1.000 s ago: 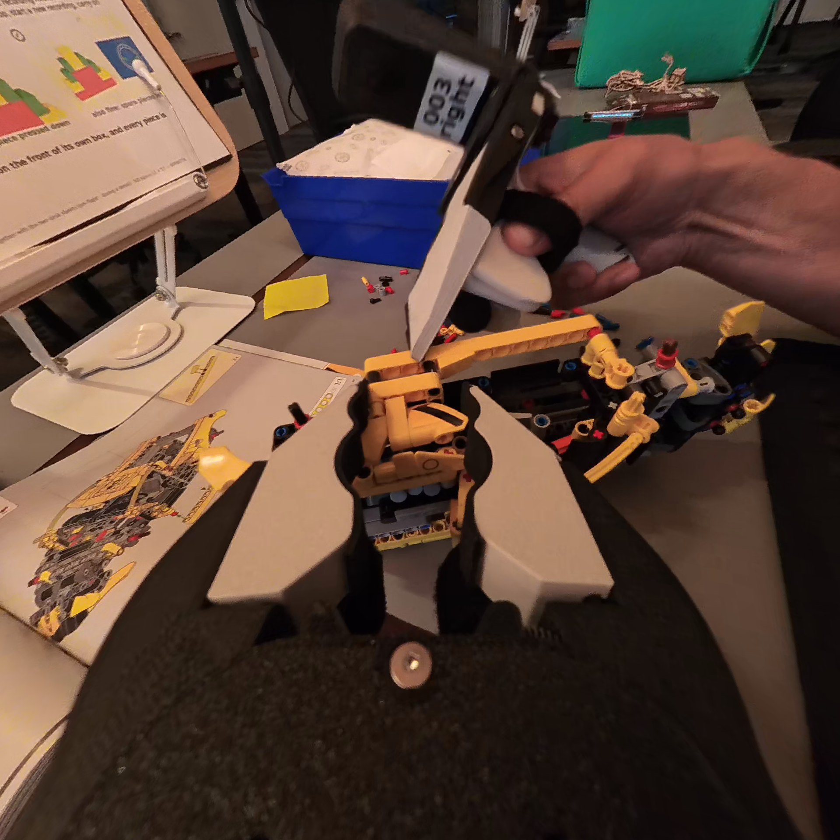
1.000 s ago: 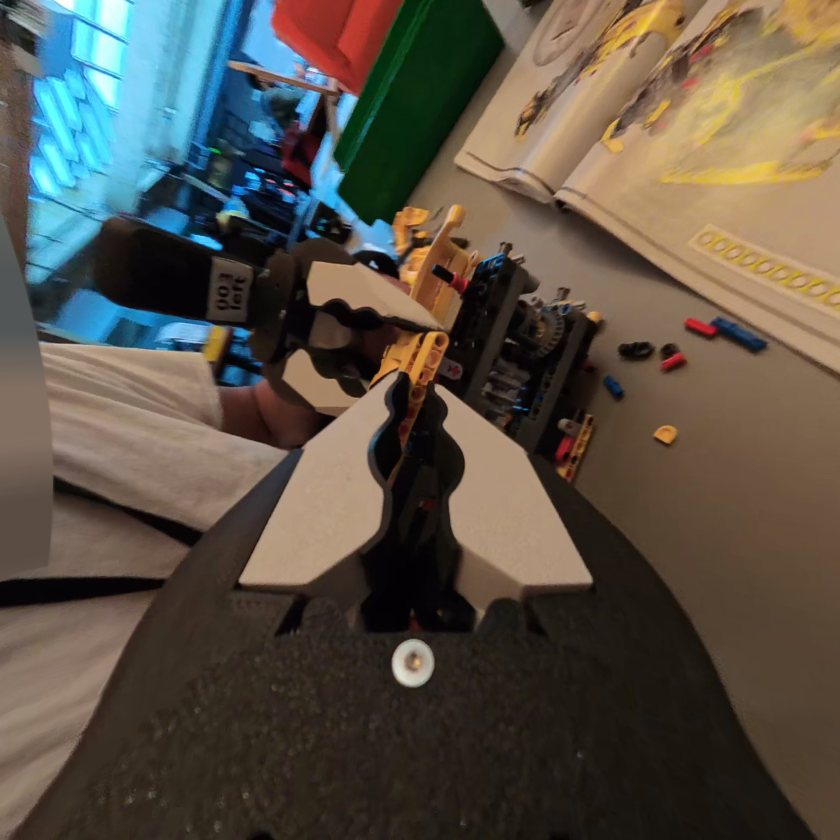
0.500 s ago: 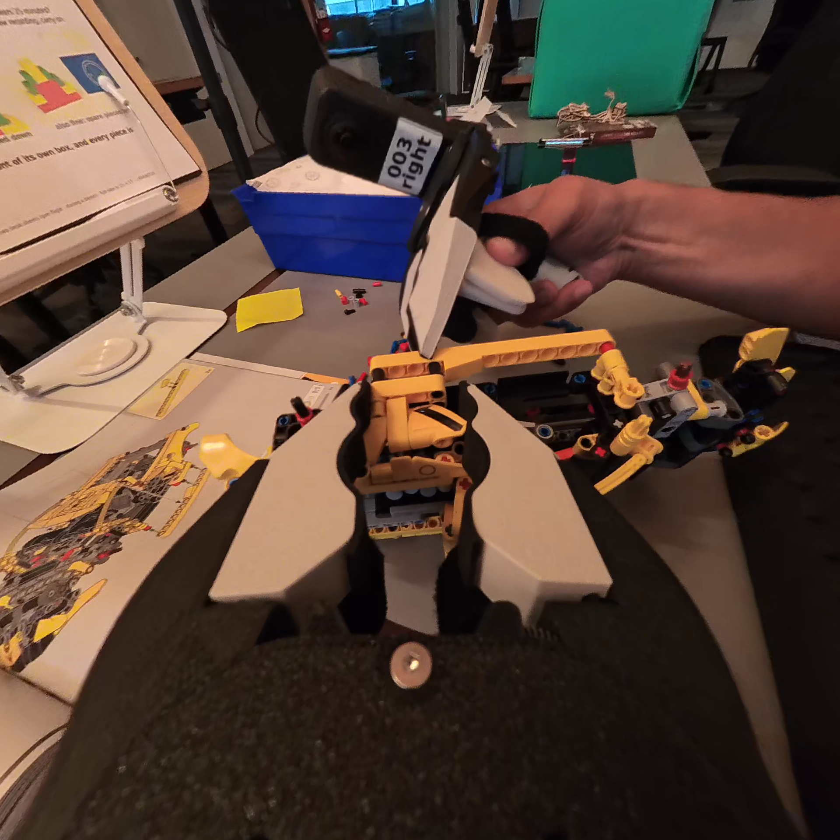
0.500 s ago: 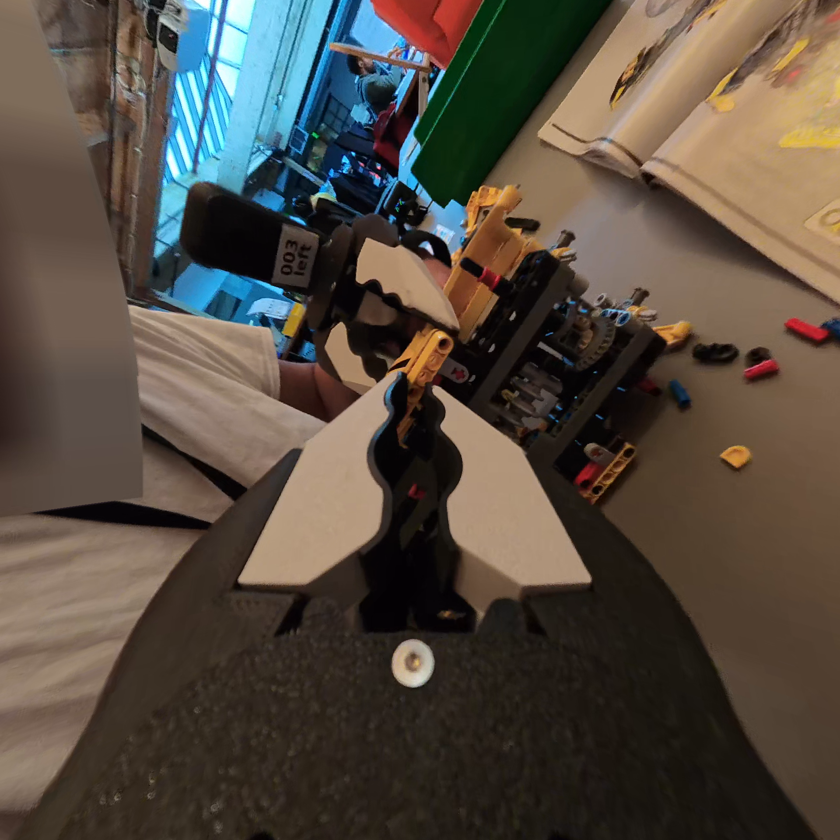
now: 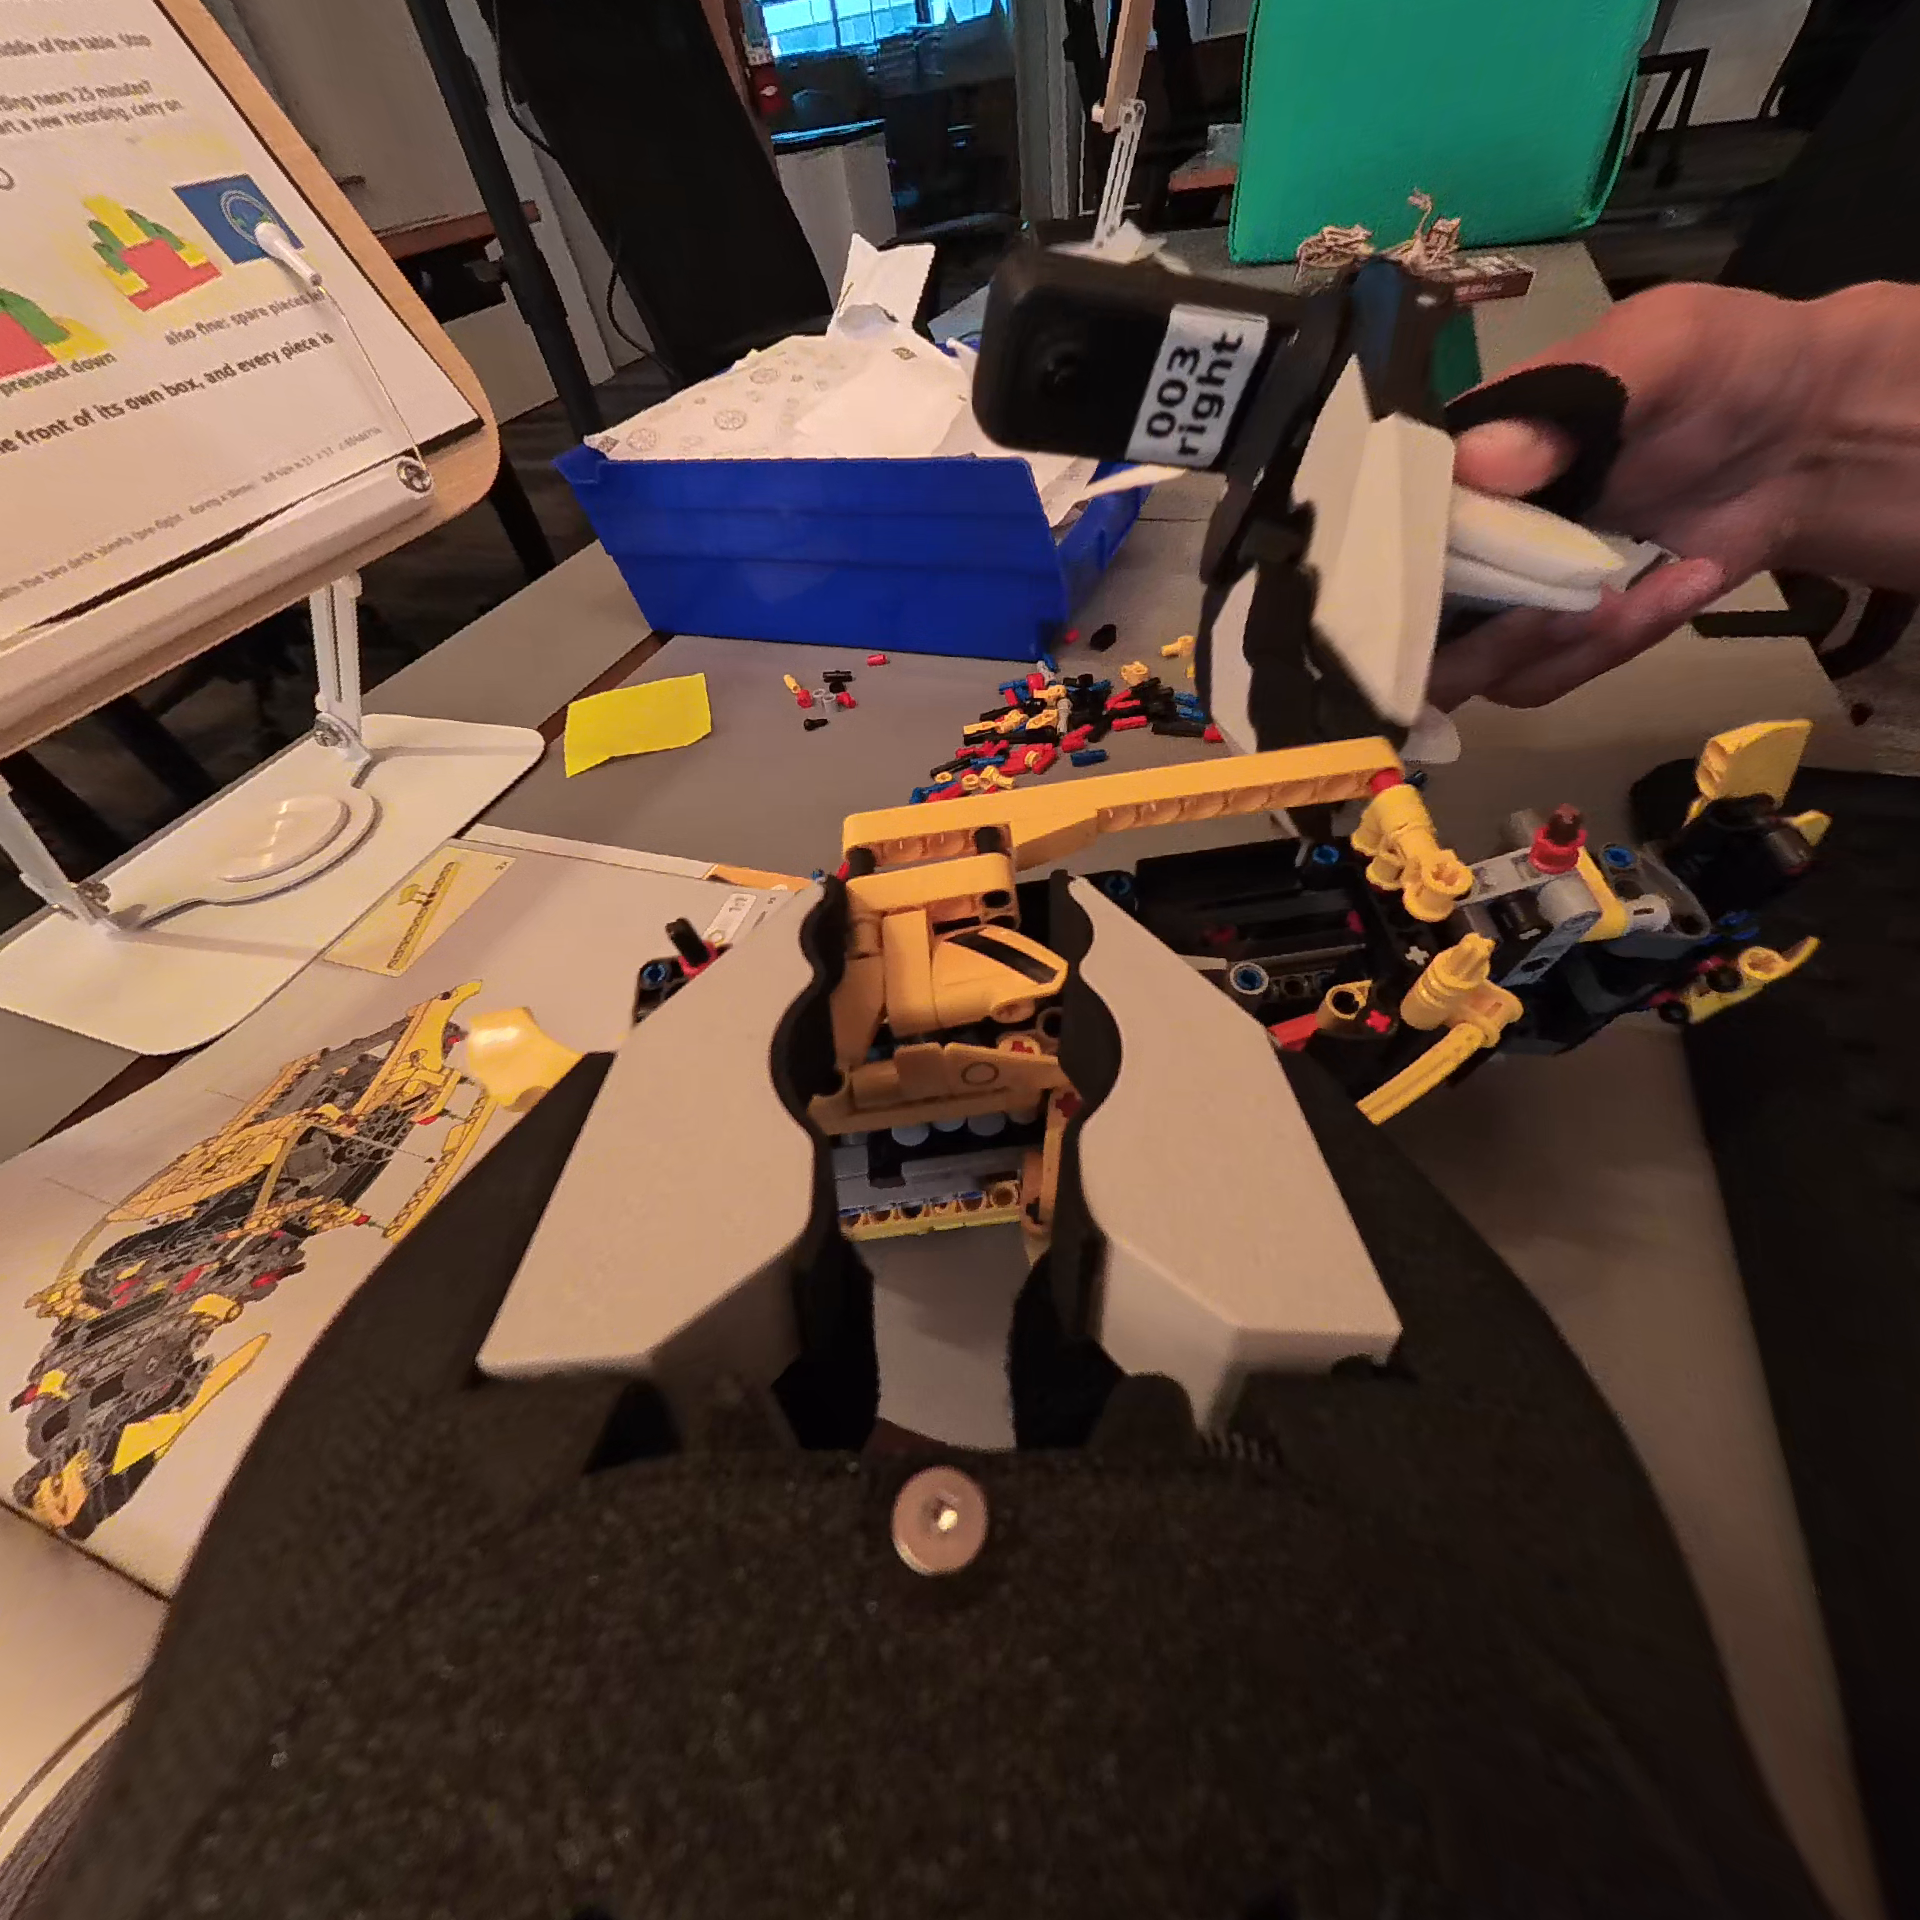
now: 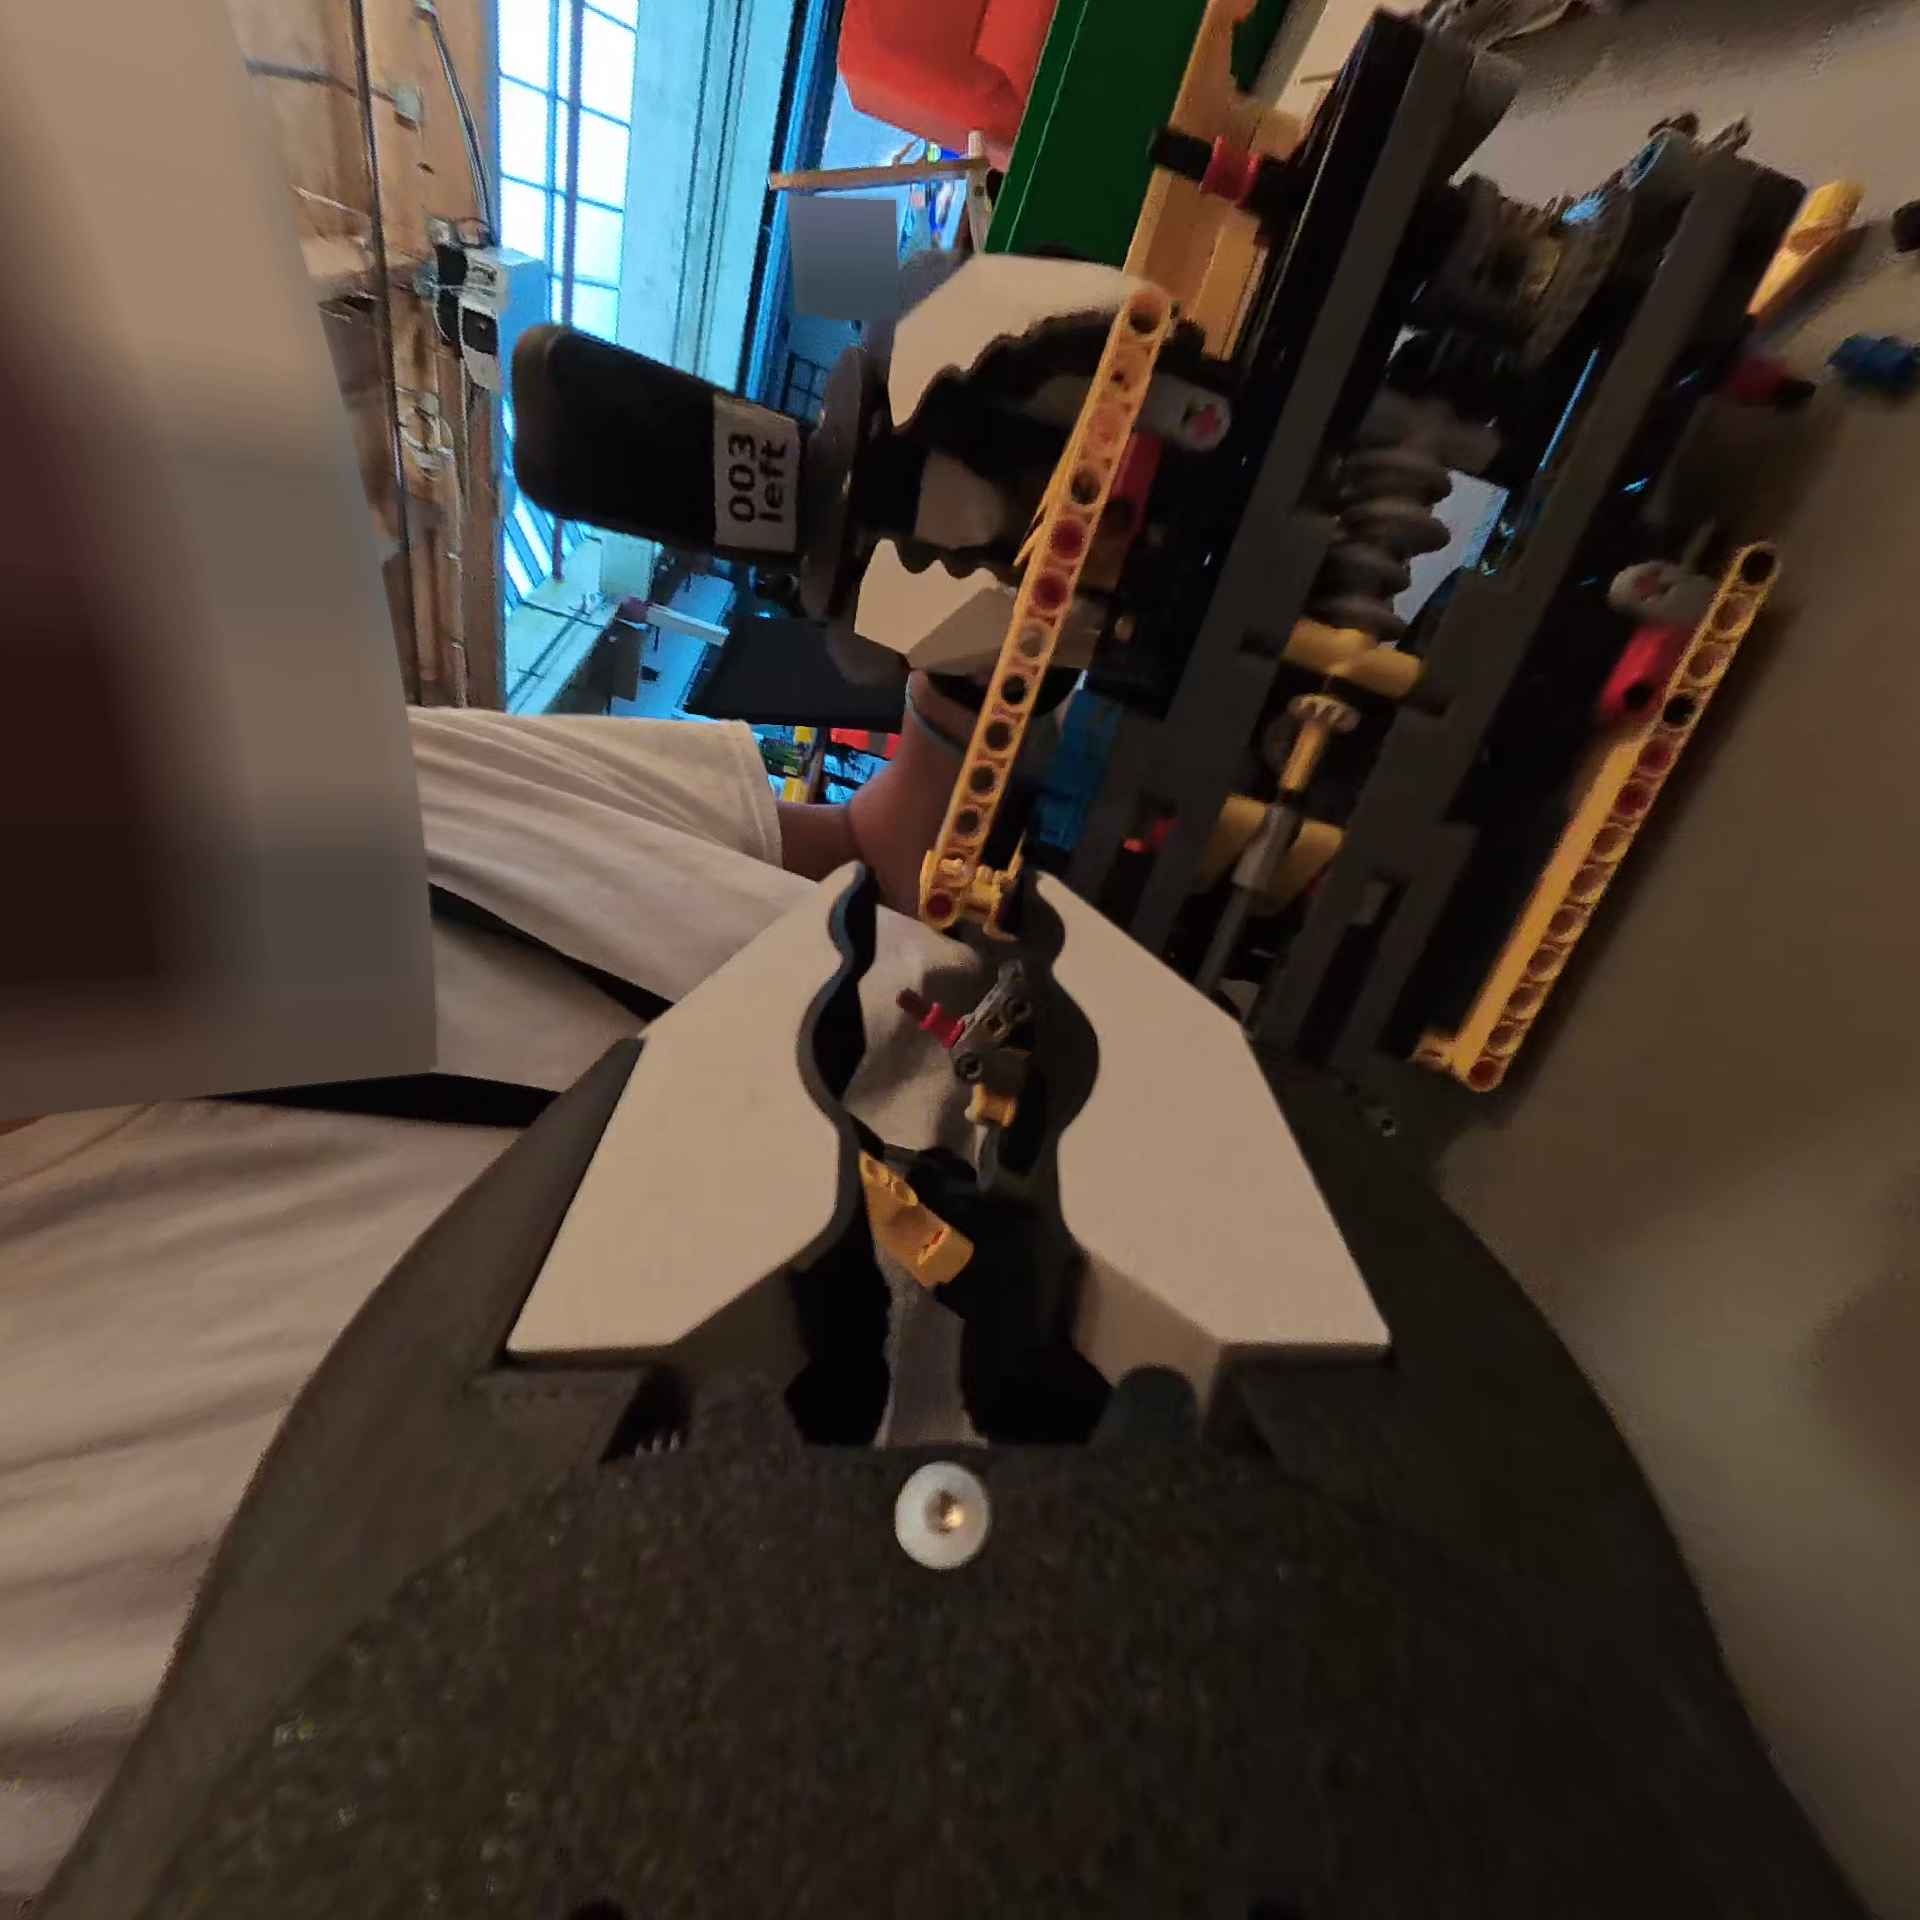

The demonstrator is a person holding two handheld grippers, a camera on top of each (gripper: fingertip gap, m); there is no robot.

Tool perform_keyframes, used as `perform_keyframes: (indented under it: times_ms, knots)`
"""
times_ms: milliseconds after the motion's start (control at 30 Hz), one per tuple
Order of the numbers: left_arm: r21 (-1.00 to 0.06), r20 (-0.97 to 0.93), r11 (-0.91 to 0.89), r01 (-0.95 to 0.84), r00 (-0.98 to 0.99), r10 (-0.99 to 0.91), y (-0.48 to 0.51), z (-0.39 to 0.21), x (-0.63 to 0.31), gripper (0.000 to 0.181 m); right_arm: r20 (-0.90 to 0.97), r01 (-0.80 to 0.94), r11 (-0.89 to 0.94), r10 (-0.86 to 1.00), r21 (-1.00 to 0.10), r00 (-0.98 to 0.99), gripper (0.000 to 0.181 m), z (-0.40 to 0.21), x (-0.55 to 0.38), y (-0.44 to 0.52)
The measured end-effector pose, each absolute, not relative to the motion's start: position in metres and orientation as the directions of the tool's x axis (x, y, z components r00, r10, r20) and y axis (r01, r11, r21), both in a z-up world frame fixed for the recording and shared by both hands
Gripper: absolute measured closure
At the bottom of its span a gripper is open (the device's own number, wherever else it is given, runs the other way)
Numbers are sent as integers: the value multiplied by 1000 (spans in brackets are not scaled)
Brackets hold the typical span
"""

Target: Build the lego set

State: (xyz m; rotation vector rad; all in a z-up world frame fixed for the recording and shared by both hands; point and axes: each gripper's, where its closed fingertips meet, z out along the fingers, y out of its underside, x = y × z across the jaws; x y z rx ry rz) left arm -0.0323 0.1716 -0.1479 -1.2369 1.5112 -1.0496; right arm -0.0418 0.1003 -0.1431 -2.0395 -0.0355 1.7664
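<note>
A black and yellow lego vehicle model [image 5: 1299, 935] lies on the grey table [image 5: 1507, 1195]. My left gripper [image 5: 940, 914] is shut on the model's yellow cab end and holds it. A long yellow beam [image 5: 1143, 800] runs from the cab to the right along the model's top. My right gripper [image 5: 1309, 727] hangs over the beam's far end, held by a hand [image 5: 1714, 468]. In the right wrist view the right gripper [image 6: 948, 894] is open, and the beam [image 6: 1039, 582] ends between its tips. The left gripper [image 6: 1049, 457] and the model [image 6: 1351, 520] show beyond.
A blue bin [image 5: 831, 551] with paper bags stands at the back. Loose small pieces [image 5: 1049, 717] and a yellow paper slip [image 5: 636, 722] lie before it. An open instruction booklet [image 5: 260, 1195] lies at the left, under a page stand [image 5: 208, 364] with a white base [image 5: 281, 831].
My right gripper has moved from the cab end of the yellow beam to its far right end, and its jaws have widened. My left gripper has kept its hold on the model.
</note>
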Motion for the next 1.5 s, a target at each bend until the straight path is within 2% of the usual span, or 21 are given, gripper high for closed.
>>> perform_keyframes:
  times_ms: [67,400,500,567,633,700,733,833,900,1233,1333,1500]
  knots:
    - [-963,-121,141,-231,-101,-987,171,-148,-32,142,-946,-281,-907,277,-315,167,174,-142,-40,103]
    - [-965,-101,110,-240,-48,-994,171,-143,-40,137,-964,-300,-918,227,-260,141,176,-142,-35,102]
    - [-982,-44,46,-183,-14,-999,170,-123,-56,137,-965,-309,-916,221,-255,140,176,-142,-34,103]
    - [-987,-18,28,-157,-69,-997,147,-113,-61,137,-968,-313,-917,215,-247,132,176,-142,-34,103]
    - [-978,-20,48,-202,-135,-991,114,-122,-56,137,-970,-316,-918,209,-238,123,176,-142,-35,103]
    - [-962,-77,104,-252,-117,-990,100,-138,-45,138,-970,-314,-919,207,-237,126,176,-142,-36,103]
    - [-959,-101,123,-257,-97,-990,98,-143,-40,139,-969,-313,-919,209,-239,129,176,-142,-37,103]
    - [-964,-102,120,-236,-87,-991,92,-145,-33,166,-972,-319,-919,204,-231,116,176,-142,-38,104]
    - [-963,-111,129,-236,-89,-990,91,-145,-32,173,-974,-324,-919,202,-226,106,176,-142,-39,104]
    - [-968,-67,93,-232,-116,-991,90,-146,-32,174,-985,-311,-935,174,-169,12,176,-141,-36,102]
    - [-969,-59,91,-230,-141,-988,90,-146,-37,174,-985,-378,-910,157,-170,65,176,-147,-16,111]
    - [-970,-43,76,-231,-144,-989,90,-147,-34,174,-981,-328,-925,178,-193,76,176,-140,-21,106]
